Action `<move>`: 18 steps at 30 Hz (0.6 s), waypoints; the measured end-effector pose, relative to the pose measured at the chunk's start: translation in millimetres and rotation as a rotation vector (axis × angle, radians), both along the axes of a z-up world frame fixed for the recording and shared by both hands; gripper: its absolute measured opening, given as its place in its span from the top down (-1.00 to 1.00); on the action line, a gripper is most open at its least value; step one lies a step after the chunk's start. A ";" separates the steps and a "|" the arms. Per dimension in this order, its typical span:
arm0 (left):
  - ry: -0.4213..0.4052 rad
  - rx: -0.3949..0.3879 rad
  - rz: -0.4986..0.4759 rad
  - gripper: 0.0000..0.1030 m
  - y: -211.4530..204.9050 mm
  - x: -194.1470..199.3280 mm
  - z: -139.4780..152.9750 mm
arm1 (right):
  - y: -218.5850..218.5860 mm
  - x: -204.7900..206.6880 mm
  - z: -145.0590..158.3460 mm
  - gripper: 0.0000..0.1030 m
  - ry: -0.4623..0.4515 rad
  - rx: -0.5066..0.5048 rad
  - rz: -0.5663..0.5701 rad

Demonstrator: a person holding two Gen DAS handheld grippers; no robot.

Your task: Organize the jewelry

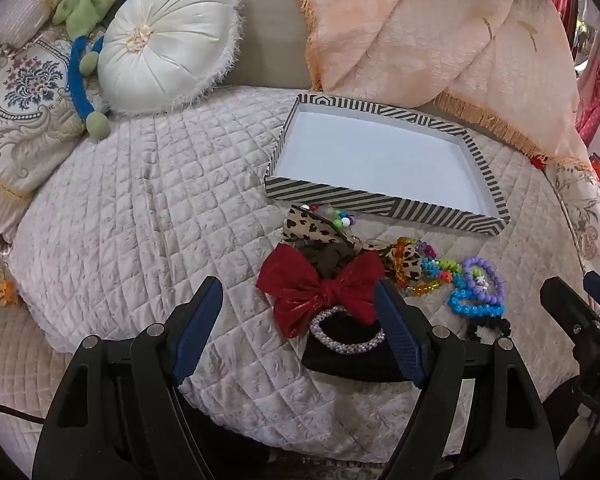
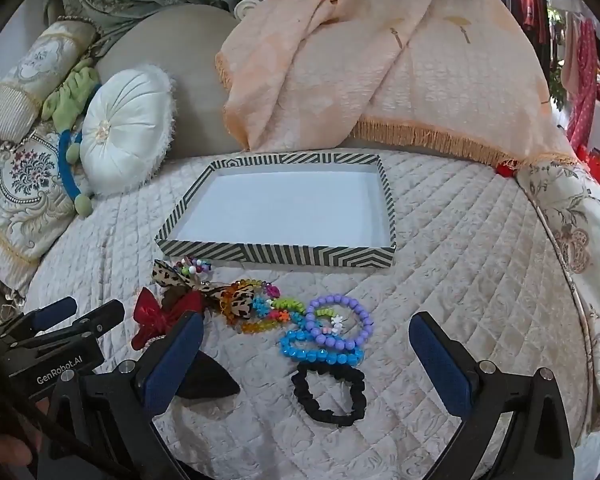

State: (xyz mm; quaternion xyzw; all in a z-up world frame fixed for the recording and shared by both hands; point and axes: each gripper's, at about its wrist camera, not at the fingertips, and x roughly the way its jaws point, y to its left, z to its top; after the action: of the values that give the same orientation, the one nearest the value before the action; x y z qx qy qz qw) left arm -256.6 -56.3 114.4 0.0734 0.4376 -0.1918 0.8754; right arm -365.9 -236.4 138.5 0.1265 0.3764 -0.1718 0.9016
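Jewelry lies in a loose heap on the quilted cover (image 2: 440, 264), just in front of the near wall of the striped tray (image 2: 276, 255), which stands empty with its white floor bare. Nearest that wall sit a leopard-print bow (image 1: 304, 224) and a small cluster of mixed beads (image 1: 342, 216), almost touching it. Farther from the tray come a red bow (image 1: 320, 290), a white beaded bracelet (image 1: 346, 326) on a black pouch (image 1: 348, 356), then orange, green, purple (image 2: 338, 322) and blue bracelets (image 2: 320, 352) tangled together, and a black scrunchie (image 2: 330, 396) lying a little apart. Left of the tray the cover is open up to a round white cushion (image 1: 168, 42); right of the tray it runs bare to the cover's piped edge. Behind the tray a peach fringed throw (image 2: 380, 80) hangs close to the far wall. The left gripper (image 1: 300, 330) has its jaws wide apart, holding nothing, over the red bow. The right gripper (image 2: 306, 364) is likewise spread wide and holding nothing, over the blue bracelet and scrunchie.
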 end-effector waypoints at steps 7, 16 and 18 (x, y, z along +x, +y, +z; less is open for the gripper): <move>0.012 0.014 -0.003 -0.52 -1.6 0.1 -3.0 | -0.5 0.6 -4.8 -0.99 0.005 -0.012 -0.005; 0.016 0.031 -0.010 -0.52 -5.1 0.2 -4.8 | 3.8 0.7 -8.6 -0.99 0.013 0.010 0.005; 0.018 0.035 -0.009 -0.52 -5.7 1.0 -6.0 | 0.5 3.4 -9.0 -0.99 0.015 0.013 0.003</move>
State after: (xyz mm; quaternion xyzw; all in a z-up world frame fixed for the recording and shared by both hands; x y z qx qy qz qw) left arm -255.5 -62.0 108.5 0.0890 0.4486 -0.1889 0.8690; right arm -362.6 -235.9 129.5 0.1305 0.3844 -0.1691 0.8981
